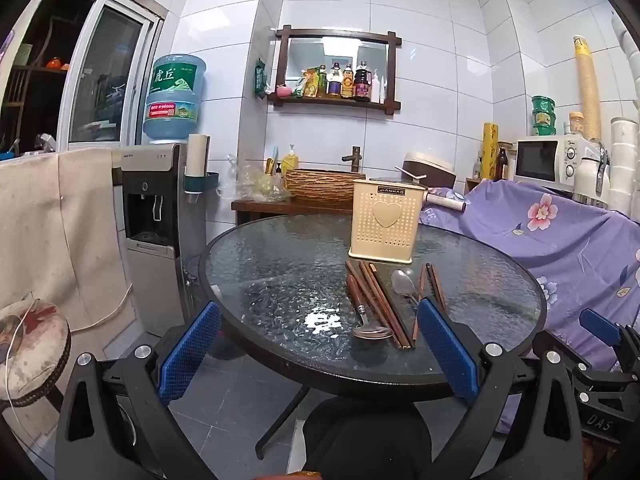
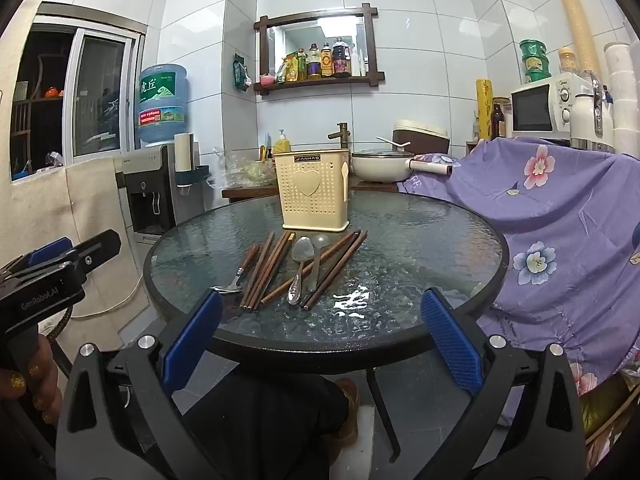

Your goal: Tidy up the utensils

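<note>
A cream perforated utensil holder [image 1: 385, 222] [image 2: 313, 192] with a heart on its front stands upright on the round glass table [image 1: 280, 280] [image 2: 420, 248]. In front of it lie several brown wooden chopsticks [image 1: 380, 304] [image 2: 266, 268], a wood-handled spoon [image 1: 366, 316] [image 2: 240, 274] and a metal spoon [image 1: 404, 284] [image 2: 301, 266]. A second, paler spoon [image 2: 318, 256] lies beside it. My left gripper [image 1: 320, 344] is open and empty, just short of the table's near edge. My right gripper [image 2: 320, 332] is open and empty, also in front of the near edge.
A water dispenser [image 1: 156, 216] stands left of the table. A floral purple cloth [image 1: 560, 240] [image 2: 560, 220] covers furniture at the right. A wooden counter with a sink basin [image 1: 320, 186] and a white pan [image 2: 380, 166] is behind. A stool [image 1: 28, 344] sits at the near left.
</note>
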